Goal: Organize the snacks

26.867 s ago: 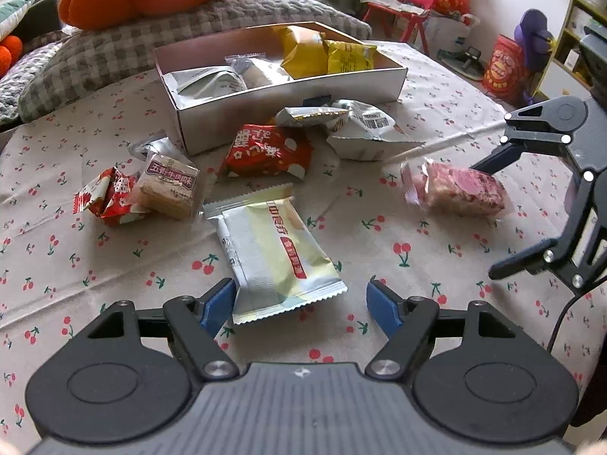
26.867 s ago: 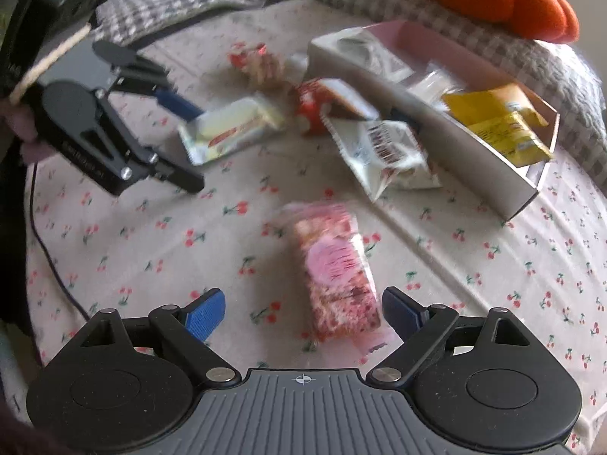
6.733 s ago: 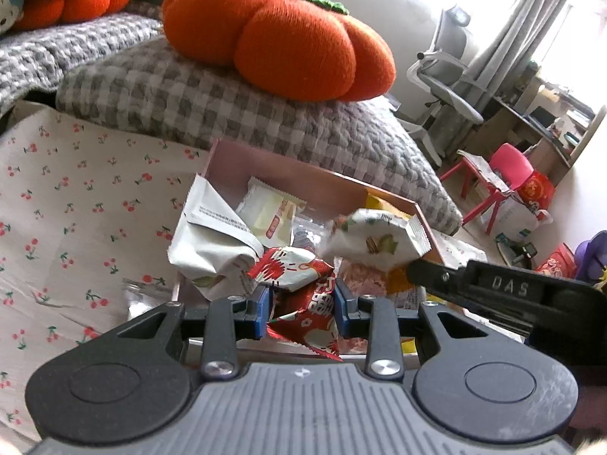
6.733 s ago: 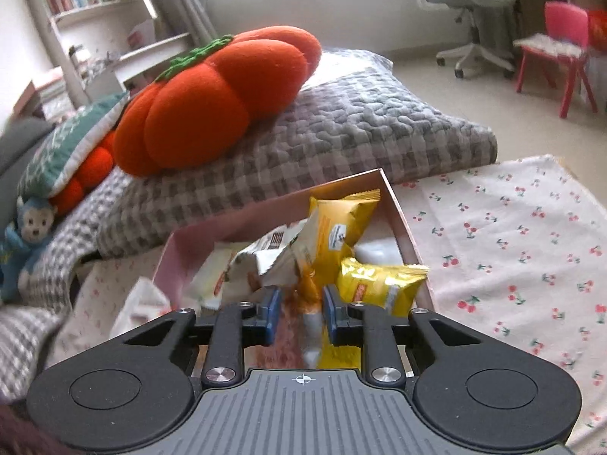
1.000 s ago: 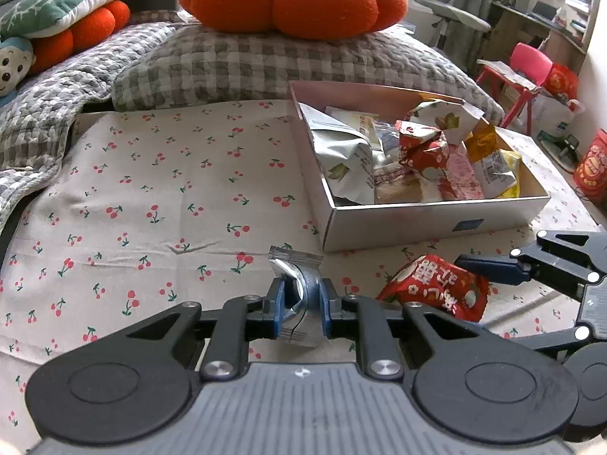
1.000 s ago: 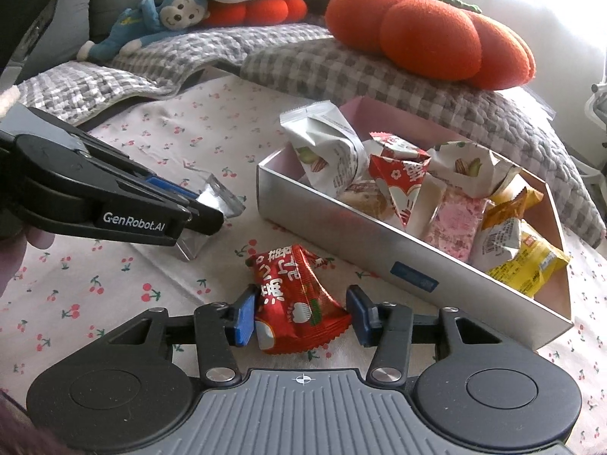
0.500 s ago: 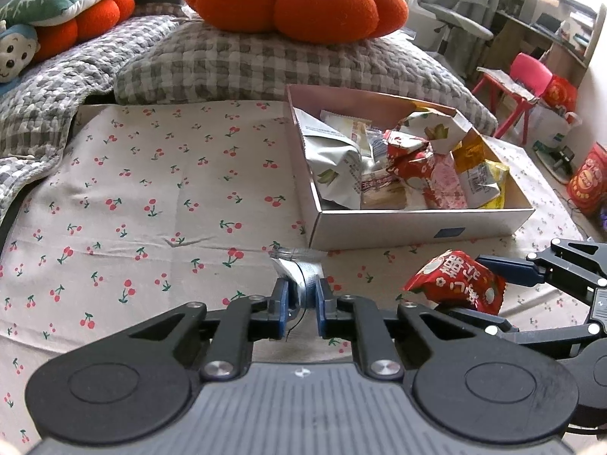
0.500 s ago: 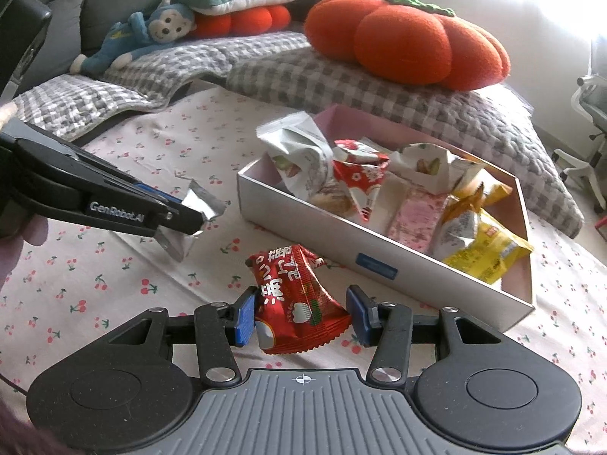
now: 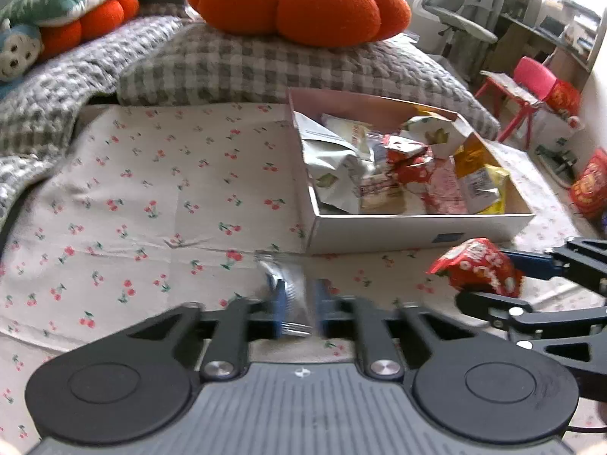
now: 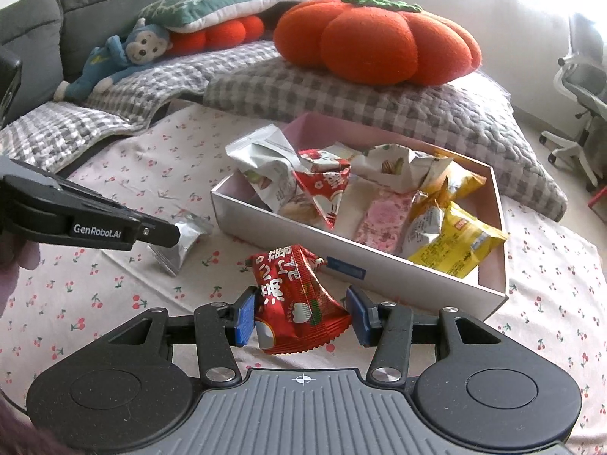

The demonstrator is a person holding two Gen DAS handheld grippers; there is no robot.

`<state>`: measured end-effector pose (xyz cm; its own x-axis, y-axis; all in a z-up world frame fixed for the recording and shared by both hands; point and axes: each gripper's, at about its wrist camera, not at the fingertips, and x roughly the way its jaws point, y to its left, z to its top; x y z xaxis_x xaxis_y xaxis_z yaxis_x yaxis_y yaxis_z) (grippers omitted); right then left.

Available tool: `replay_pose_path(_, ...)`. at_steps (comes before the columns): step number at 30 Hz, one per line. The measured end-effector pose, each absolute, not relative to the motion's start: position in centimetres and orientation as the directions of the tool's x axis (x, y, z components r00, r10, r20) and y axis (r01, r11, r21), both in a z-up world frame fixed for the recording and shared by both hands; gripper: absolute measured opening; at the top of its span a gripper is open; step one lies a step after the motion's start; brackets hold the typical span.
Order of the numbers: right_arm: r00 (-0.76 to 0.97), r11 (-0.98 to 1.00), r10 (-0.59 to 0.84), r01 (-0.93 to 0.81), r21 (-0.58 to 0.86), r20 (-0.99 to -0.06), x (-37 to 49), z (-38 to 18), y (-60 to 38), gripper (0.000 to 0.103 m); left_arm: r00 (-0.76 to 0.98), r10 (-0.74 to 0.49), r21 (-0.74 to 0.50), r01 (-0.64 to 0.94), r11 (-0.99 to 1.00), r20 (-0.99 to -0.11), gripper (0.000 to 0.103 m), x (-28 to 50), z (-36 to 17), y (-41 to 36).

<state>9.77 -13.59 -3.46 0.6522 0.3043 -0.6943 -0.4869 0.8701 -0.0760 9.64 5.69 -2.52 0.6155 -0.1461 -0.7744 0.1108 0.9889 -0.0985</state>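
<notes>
A white cardboard box [image 9: 398, 229] [image 10: 288, 231] holding several snack packets stands on the cherry-print cloth. My left gripper [image 9: 297, 309] is shut on a small silver packet [image 9: 288, 292] and holds it above the cloth, left of the box's near corner; it also shows in the right wrist view [image 10: 182, 244]. My right gripper [image 10: 299, 313] is shut on a red snack packet [image 10: 296, 303] and holds it in the air in front of the box's long side. That red packet [image 9: 478, 267] shows at the right of the left wrist view.
A grey checked cushion [image 9: 265, 60] with an orange pumpkin pillow [image 10: 375, 38] lies behind the box. A blue monkey toy [image 10: 121, 57] and more pillows lie at the back left. An office chair [image 9: 451, 19] and a pink child's chair [image 9: 531, 76] stand beyond the bed.
Both grippers have risen and come closer to the box with their packets. The red packet, which lay on the cloth a second ago, now hangs in the air.
</notes>
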Motion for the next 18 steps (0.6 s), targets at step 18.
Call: replay_pose_path(18, 0.645, 0.872, 0.283, -0.482, -0.09, -0.709, 9.7, -3.9, -13.2, 0.048, 0.585, -0.083, -0.04, 0.086, 0.995, -0.807, 0.02, 10.7, -4.4, 4.7)
